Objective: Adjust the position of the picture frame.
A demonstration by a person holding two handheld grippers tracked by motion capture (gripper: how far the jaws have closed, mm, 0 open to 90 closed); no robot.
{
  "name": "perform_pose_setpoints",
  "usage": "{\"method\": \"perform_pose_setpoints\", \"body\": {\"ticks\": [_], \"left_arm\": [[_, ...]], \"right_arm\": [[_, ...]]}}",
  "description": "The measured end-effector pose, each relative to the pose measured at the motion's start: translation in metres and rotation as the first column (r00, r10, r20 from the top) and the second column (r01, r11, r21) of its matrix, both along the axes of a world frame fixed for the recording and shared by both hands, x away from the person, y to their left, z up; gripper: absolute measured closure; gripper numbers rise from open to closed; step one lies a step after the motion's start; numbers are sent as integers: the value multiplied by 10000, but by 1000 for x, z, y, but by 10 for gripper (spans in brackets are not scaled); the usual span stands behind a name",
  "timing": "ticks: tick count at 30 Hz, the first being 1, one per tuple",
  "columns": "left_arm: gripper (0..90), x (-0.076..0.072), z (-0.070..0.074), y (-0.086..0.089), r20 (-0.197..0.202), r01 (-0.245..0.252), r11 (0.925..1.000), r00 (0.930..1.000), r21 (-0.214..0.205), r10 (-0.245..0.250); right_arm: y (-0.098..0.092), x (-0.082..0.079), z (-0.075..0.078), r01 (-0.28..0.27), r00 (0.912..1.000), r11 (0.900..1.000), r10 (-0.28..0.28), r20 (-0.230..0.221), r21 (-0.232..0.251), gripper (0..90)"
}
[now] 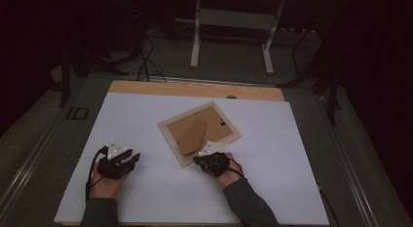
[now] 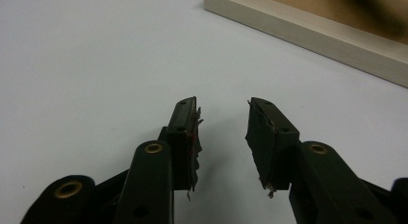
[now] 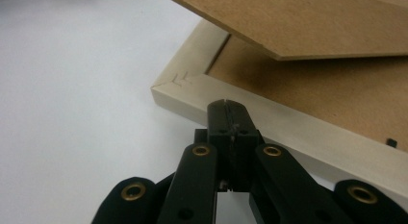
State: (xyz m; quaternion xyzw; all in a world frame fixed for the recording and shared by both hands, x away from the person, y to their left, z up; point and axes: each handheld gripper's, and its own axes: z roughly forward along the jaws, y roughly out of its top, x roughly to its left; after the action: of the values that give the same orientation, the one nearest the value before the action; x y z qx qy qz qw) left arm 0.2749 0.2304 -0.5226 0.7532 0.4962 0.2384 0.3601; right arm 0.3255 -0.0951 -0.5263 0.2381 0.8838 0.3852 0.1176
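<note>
Right gripper [image 3: 226, 105] beside face-down pale frame [image 3: 288, 123]

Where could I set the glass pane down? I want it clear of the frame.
Free: the white sheet right of the picture frame, and its far left corner. Crowded: the near edge, where the left gripper and right gripper rest.

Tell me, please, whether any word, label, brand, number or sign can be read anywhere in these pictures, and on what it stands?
None: no readable text shows on the picture frame, its brown backing board or the white table top.
Faint pencil strokes at the frame's corner in the right gripper view: a mark, not readable as a letter.
The dark plate on the floor left of the table: too small and dim to read.
</note>
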Motion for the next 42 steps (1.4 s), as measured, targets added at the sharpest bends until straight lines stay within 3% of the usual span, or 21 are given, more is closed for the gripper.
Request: {"method": "perform_pose_setpoints", "body": {"ticks": [10,13,18,29,42], "left_arm": [[645,0,0,0,31,-23,10000,10000,-34,23],[645,0,0,1,49,-48,10000,10000,-62,48],[645,0,0,2,43,-68,10000,10000,-46,69],[645,-1,1,2,66,-47,10000,10000,-39,47],[660,0,0,0,53,6,10000,10000,-17,-6]], "right_arm": [[14,7,0,-31,10000,9997,33,79,-226,900],[12,9,-1,6,10000,10000,-6,-90,-15,900],[1,10,2,250,9996,9991,-246,-109,340,900],[-27,19,12,855,9962,9950,-863,128,525,900],[-67,48,23,2054,9766,9767,-2087,519,615,900]]}}
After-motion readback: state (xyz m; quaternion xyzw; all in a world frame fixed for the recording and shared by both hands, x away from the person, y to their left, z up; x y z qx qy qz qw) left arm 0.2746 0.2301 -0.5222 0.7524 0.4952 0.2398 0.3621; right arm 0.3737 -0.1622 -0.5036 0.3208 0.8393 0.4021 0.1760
